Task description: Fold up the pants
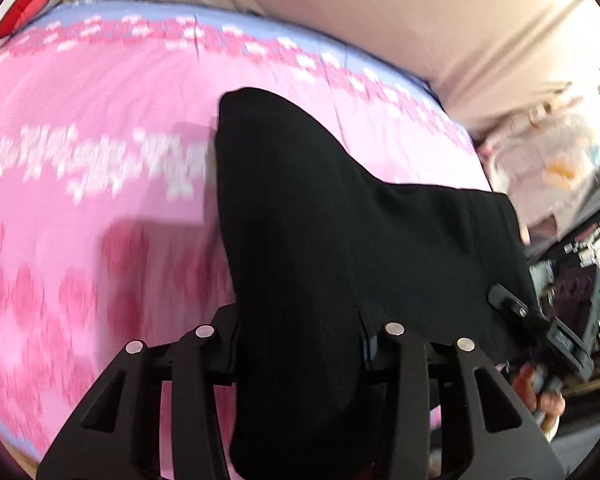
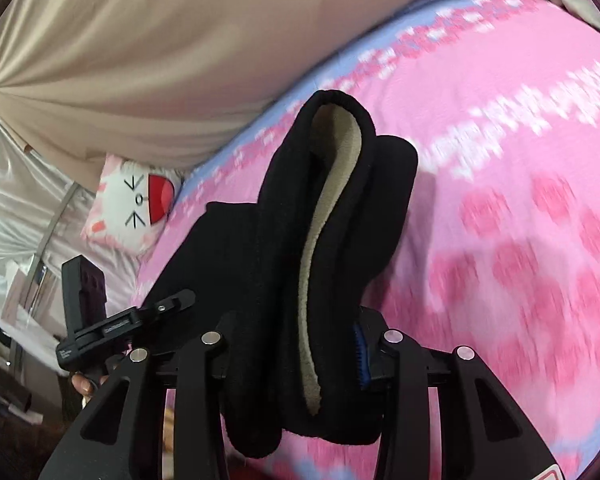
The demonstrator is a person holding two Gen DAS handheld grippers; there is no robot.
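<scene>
The pants (image 1: pixel 332 232) are black with a beige fleece lining (image 2: pixel 324 240) and hang above a pink patterned bedsheet (image 1: pixel 100 184). My left gripper (image 1: pixel 300 344) is shut on one bunch of the black cloth, which drapes over and hides its fingertips. My right gripper (image 2: pixel 296 352) is shut on another thick folded bunch, lining showing in the fold. The right gripper shows at the right in the left wrist view (image 1: pixel 540 328). The left gripper shows at the left in the right wrist view (image 2: pixel 112 320). The pants stretch between the two grippers.
A beige curtain (image 2: pixel 160 60) hangs behind the bed. A white cat-face pillow (image 2: pixel 136 200) lies at the bed's corner. Cluttered shelves (image 1: pixel 588 264) and a plastic bag (image 1: pixel 548 160) stand beside the bed. The sheet has a lilac border (image 2: pixel 340 52).
</scene>
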